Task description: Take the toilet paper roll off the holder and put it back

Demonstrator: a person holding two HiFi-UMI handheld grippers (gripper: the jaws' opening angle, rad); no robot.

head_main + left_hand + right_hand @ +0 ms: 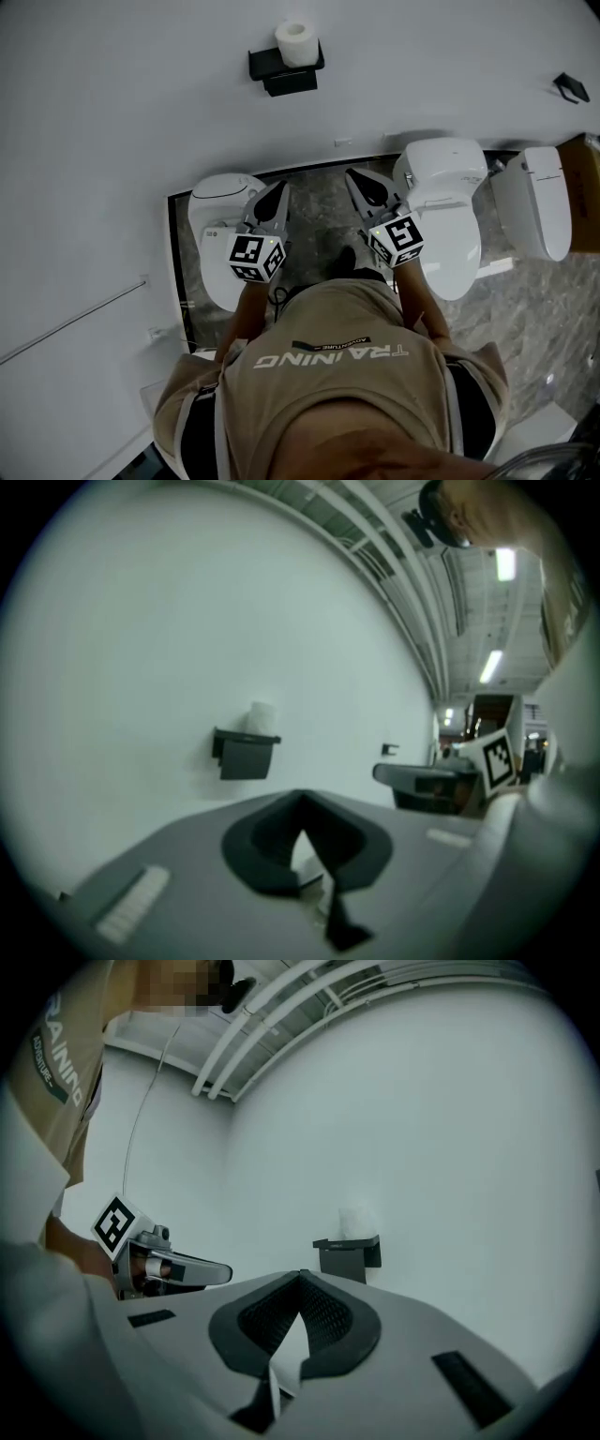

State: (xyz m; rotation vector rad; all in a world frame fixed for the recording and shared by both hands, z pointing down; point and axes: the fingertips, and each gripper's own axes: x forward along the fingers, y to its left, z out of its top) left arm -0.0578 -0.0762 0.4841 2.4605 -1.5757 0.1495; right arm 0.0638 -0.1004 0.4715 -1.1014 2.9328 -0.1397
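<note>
Head view shows the white toilet paper roll (pixel 296 42) sitting on its black holder (pixel 284 73) on the wall, top middle. Lower down, well apart from it, the left gripper (pixel 277 190) and right gripper (pixel 355 178) are both closed tight, holding nothing.

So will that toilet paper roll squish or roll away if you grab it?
Probably squishy: the toilet paper roll looks like wound paper round a hollow middle, so squeezing could dent it. It stands on end atop the holder, so it shouldn't roll, though a nudge might tip it off.
</note>
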